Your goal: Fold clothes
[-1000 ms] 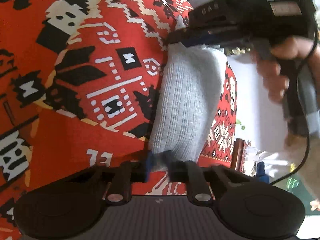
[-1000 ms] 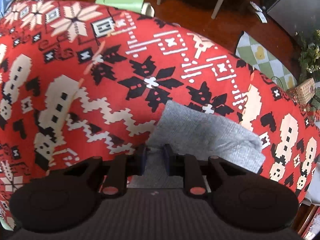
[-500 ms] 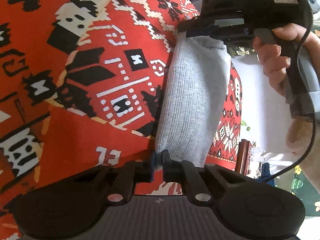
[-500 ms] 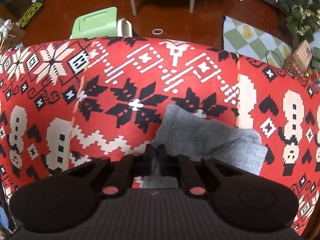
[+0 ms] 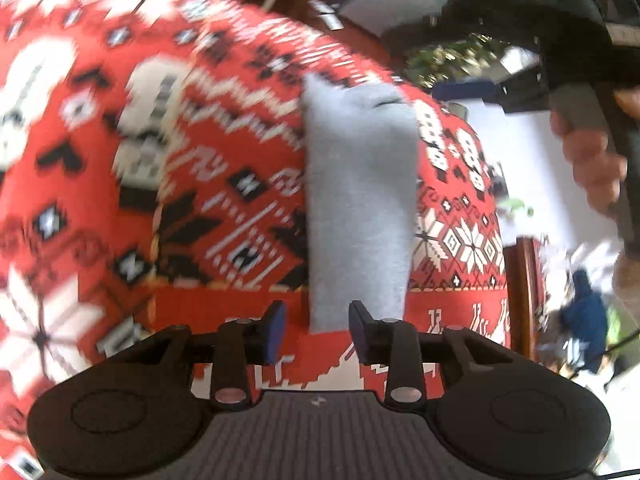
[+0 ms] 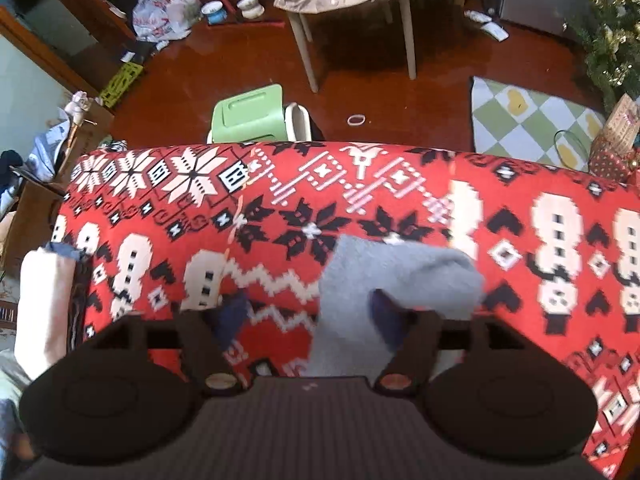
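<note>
A folded grey knitted garment [image 5: 356, 208] lies as a long strip on the red patterned tablecloth [image 5: 80, 208]. My left gripper [image 5: 316, 332] hangs above its near end with its jaws opening. The cloth's end shows in the gap, and the pads do not press on it. In the right wrist view the same grey garment [image 6: 392, 280] lies below my right gripper [image 6: 310, 316], whose jaws are opening wide. Its right finger [image 6: 394, 332] is in front of the fabric without gripping it. A hand [image 5: 592, 160] holding the right gripper shows at the upper right of the blurred left wrist view.
A pile of folded clothes [image 6: 44, 304] sits at the table's left end. Beyond the far edge of the tablecloth [image 6: 280, 184] are a green stool [image 6: 248, 114], a chair [image 6: 352, 0], a checked mat [image 6: 532, 128] and a Christmas tree [image 6: 612, 40].
Both grippers were shut on the ends of the grey garment. Both have let go and risen with their jaws apart, and the garment rests on the tablecloth.
</note>
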A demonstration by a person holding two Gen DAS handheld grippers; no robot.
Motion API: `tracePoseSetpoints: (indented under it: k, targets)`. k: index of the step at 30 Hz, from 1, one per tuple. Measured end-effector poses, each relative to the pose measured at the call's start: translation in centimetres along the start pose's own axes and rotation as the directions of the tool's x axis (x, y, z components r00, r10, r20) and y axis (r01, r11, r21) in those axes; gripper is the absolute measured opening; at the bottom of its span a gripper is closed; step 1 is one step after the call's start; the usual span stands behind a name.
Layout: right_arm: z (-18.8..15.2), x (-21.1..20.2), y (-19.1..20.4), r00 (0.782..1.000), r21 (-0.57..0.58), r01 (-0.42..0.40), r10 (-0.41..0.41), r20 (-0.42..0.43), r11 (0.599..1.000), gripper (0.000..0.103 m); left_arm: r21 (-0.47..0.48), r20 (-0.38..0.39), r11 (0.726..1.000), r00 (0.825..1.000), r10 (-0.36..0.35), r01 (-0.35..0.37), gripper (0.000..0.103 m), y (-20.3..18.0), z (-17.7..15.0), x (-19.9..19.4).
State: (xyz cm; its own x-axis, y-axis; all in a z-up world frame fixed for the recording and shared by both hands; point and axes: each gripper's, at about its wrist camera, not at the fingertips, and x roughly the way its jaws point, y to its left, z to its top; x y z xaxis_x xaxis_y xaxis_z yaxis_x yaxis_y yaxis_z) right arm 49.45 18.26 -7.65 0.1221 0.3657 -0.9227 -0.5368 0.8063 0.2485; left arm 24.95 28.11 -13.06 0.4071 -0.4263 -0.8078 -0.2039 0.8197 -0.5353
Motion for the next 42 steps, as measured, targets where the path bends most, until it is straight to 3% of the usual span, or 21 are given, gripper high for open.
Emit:
tracePoseSetpoints:
  k: [5, 9, 15, 20, 24, 27, 29, 32, 34, 38, 42]
  targets:
    - [-4.1, -3.8, -2.0, 0.998, 0.034, 0.056, -0.057, 0.031, 0.998, 0.092, 0.155, 0.017, 0.986, 0.998, 0.064, -0.066, 0.044, -2.7, 1.2, -1.1]
    - [-7.5, -5.8, -3.8, 0.987, 0.053, 0.146, -0.149, 0.061, 0.988, 0.1, 0.238, 0.036, 0.96, 0.989, 0.142, -0.146, 0.046, -4.3, 1.4, -1.5]
    - [-10.9, -7.8, -5.0, 0.96, -0.02, 0.265, -0.262, 0.096, 0.964, 0.102, 0.325, 0.049, 0.9, 0.956, 0.29, -0.29, 0.06, -6.9, 1.6, -1.2]
    - [-12.5, -7.6, -5.8, 0.961, -0.033, 0.27, -0.267, 0.066, 0.962, 0.102, 0.286, 0.033, 0.928, 0.97, 0.24, -0.24, 0.059, -7.2, 2.1, -0.8]
    - [-13.5, -7.0, -6.7, 0.967, 0.039, 0.254, -0.254, 0.01, 0.966, 0.102, 0.203, 0.027, 0.974, 0.995, 0.101, -0.104, 0.059, -6.3, 3.1, -0.3]
    - [-14.7, -7.0, -6.9, 0.97, 0.081, 0.24, -0.243, 0.024, 0.967, 0.102, 0.175, 0.046, 0.977, 0.993, 0.112, -0.119, 0.053, -6.4, 4.0, 0.5]
    - [-15.1, -7.2, -6.9, 0.972, 0.102, 0.224, -0.23, 0.045, 0.969, 0.102, 0.176, 0.029, 0.979, 0.994, 0.103, -0.107, 0.028, -6.5, 4.6, 1.2]
    - [-15.2, -7.4, -7.1, 0.969, 0.163, 0.205, -0.224, 0.107, 0.965, 0.102, 0.196, 0.016, 0.976, 0.995, 0.097, -0.098, 0.02, -6.8, 5.4, 1.9]
    - [-14.9, -7.5, -7.4, 0.96, 0.204, 0.19, -0.225, 0.165, 0.96, 0.098, 0.211, 0.024, 0.972, 0.995, 0.1, -0.103, 0.019, -7.1, 5.9, 2.2]
    - [-13.3, -5.9, -8.4, 0.949, 0.261, 0.17, -0.23, 0.217, 0.95, 0.079, 0.186, 0.027, 0.975, 0.993, 0.115, -0.118, 0.019, -6.8, 7.6, 3.0]
    - [-11.0, -3.3, -9.8, 0.955, 0.341, 0.074, -0.165, 0.247, 0.937, 0.056, 0.204, 0.023, 0.971, 0.992, 0.122, -0.124, 0.019, -6.8, 9.1, 3.9]
